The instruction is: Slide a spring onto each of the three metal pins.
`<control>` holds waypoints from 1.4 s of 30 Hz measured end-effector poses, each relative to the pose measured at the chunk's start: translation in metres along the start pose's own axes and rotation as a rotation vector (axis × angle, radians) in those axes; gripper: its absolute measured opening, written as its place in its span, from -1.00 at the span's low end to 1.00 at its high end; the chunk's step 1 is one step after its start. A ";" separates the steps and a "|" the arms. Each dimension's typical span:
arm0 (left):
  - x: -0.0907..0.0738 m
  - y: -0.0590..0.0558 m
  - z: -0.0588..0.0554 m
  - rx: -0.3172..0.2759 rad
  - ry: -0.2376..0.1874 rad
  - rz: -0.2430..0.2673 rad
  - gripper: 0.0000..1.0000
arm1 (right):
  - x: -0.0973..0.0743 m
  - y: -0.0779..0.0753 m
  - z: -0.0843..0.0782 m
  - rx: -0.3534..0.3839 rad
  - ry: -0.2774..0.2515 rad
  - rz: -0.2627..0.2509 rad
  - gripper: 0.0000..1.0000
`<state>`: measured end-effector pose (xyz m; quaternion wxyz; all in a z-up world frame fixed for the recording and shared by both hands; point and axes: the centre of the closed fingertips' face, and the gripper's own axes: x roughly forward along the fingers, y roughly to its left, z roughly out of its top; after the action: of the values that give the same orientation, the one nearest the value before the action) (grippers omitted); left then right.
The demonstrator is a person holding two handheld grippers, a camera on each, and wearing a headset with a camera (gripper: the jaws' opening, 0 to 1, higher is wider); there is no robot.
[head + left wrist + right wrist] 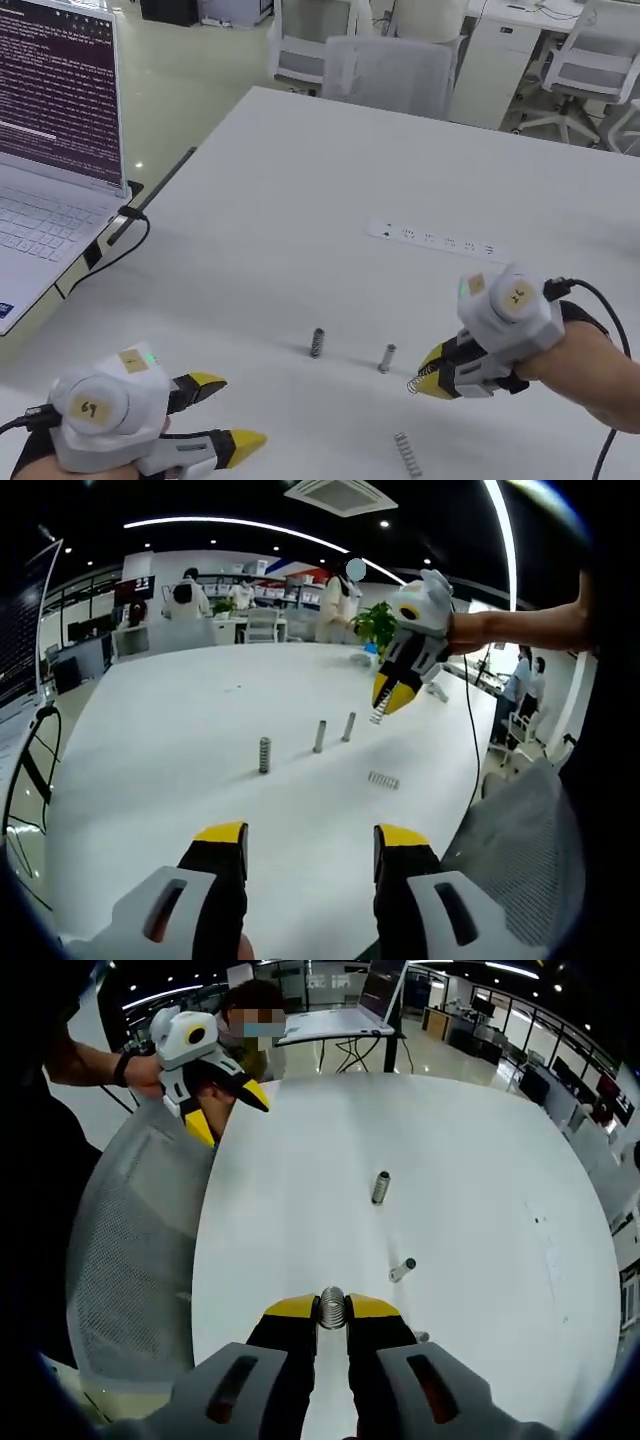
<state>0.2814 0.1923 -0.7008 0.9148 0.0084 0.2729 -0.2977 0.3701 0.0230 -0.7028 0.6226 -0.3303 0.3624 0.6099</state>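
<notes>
Three small metal pins stand in a row on the white table [300,200]. The left pin [317,343] wears a spring. The middle pin [387,358] is bare; in the left gripper view it is the pin [320,736] beside another bare pin [348,726]. My right gripper [428,375] is shut on a spring [332,1307], held just right of the middle pin and a little above the table. A loose spring [406,454] lies on the table near the front edge. My left gripper [225,410] rests at the front left, open, with nothing between its jaws.
An open laptop [50,150] sits at the left edge with a black cable [135,225] beside it. A white power strip [435,241] lies flat behind the pins. Office chairs [385,70] stand beyond the far edge.
</notes>
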 end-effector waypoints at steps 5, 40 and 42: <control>0.001 -0.001 -0.002 -0.004 0.007 -0.003 -0.06 | 0.002 -0.011 0.002 0.000 0.009 -0.007 -0.84; -0.005 0.000 -0.004 -0.026 0.008 0.015 -0.01 | 0.017 -0.063 0.017 0.017 0.036 -0.041 -0.84; -0.006 0.001 -0.003 -0.032 0.003 0.019 -0.01 | 0.018 -0.063 0.017 0.019 0.039 -0.038 -0.84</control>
<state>0.2767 0.1967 -0.7006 0.9171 -0.0033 0.2790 -0.2847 0.4336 0.0441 -0.7115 0.6298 -0.3432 0.3740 0.5880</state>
